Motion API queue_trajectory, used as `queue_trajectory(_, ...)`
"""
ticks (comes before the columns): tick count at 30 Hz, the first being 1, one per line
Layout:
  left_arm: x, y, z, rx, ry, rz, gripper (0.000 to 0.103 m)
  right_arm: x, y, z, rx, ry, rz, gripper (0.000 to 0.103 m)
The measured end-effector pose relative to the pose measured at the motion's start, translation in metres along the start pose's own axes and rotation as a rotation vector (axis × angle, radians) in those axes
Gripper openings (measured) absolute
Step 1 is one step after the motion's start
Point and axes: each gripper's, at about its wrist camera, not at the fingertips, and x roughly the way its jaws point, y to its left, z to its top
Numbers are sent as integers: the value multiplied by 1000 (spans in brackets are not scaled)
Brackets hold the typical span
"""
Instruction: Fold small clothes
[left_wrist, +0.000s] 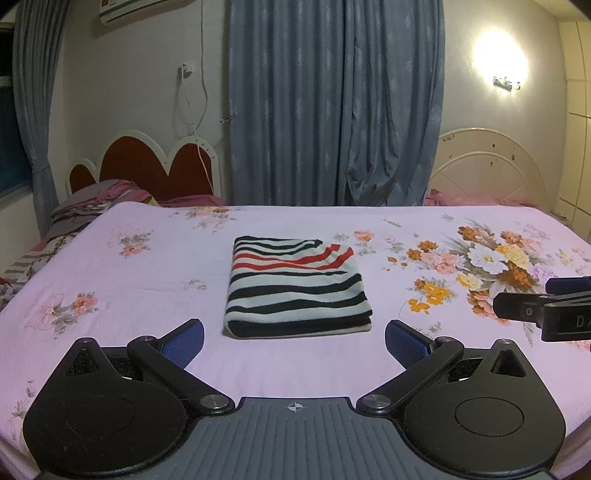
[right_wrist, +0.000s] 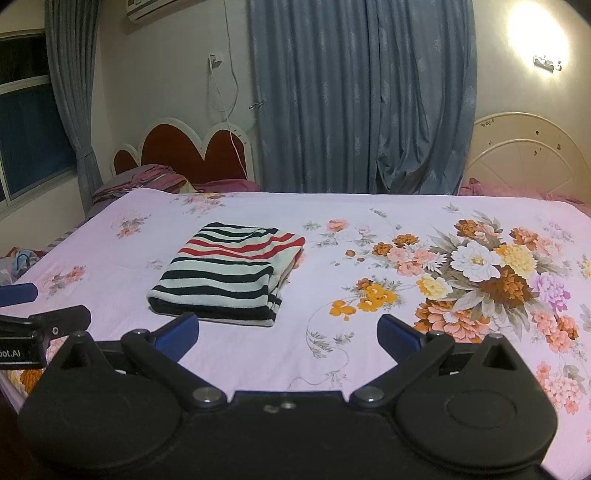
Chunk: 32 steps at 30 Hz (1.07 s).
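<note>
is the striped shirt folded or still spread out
Folded: the shirt lies as a compact rectangle with stacked layers showing at its near edge.

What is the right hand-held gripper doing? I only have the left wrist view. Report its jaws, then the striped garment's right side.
Observer: In the right wrist view, the right hand-held gripper has its jaws spread wide with nothing between them. It sits just short of the folded striped garment, over the floral bedsheet.
Operator: Now give me the garment's right side.
Observer: From the right wrist view, that side shows several stacked layers with loose edges rather than one closed fold. The closed, rounded fold is the near edge.
</note>
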Motion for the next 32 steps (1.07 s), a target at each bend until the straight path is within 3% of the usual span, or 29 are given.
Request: queue_trajectory(32,9,11,2,-22,-16,-5,103,4,1,6,-11,3,9,102)
